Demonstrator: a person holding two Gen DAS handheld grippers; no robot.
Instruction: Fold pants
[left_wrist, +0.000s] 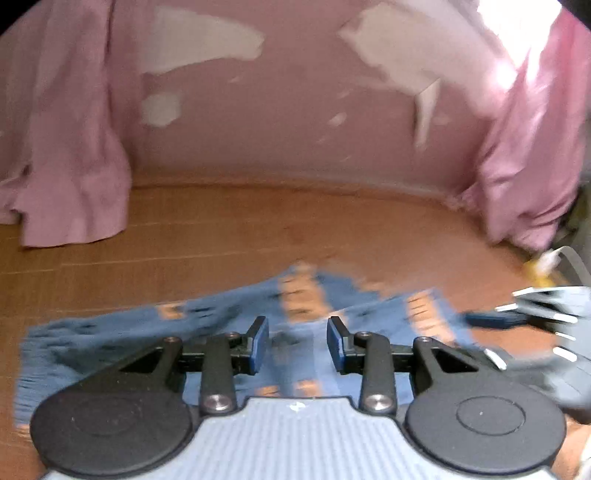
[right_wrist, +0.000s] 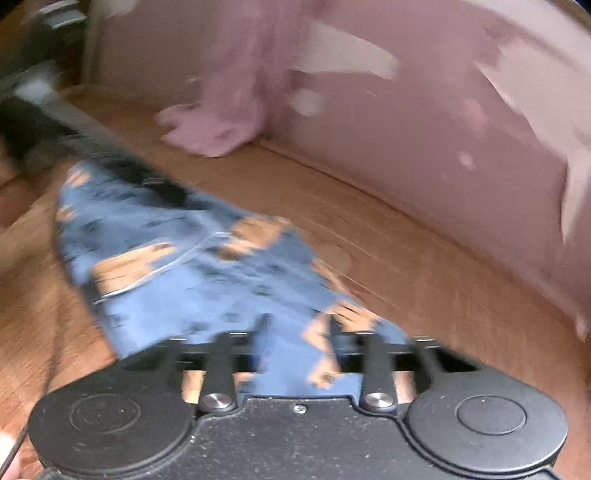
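The pants (left_wrist: 229, 325) are blue cloth with orange patches and a fringed edge, spread flat on a brown wooden surface (left_wrist: 221, 240). My left gripper (left_wrist: 298, 343) hovers over their near edge, open, its blue pads (left_wrist: 258, 343) wide apart with cloth showing below the gap. In the right wrist view the pants (right_wrist: 177, 258) stretch away to the upper left. My right gripper (right_wrist: 298, 326) is over their near end, blurred, its fingers apart and cloth lying under the gap. A blurred dark shape (right_wrist: 110, 158) at the pants' far end looks like the left gripper.
A pink wall (left_wrist: 295, 129) with peeled pale patches rises behind the surface. Pink curtains hang at the left (left_wrist: 66, 166) and at the right (left_wrist: 528, 166). A blurred grey object with silver stripes (left_wrist: 546, 314) is at the right edge, and a yellow item (left_wrist: 535, 271) lies behind it.
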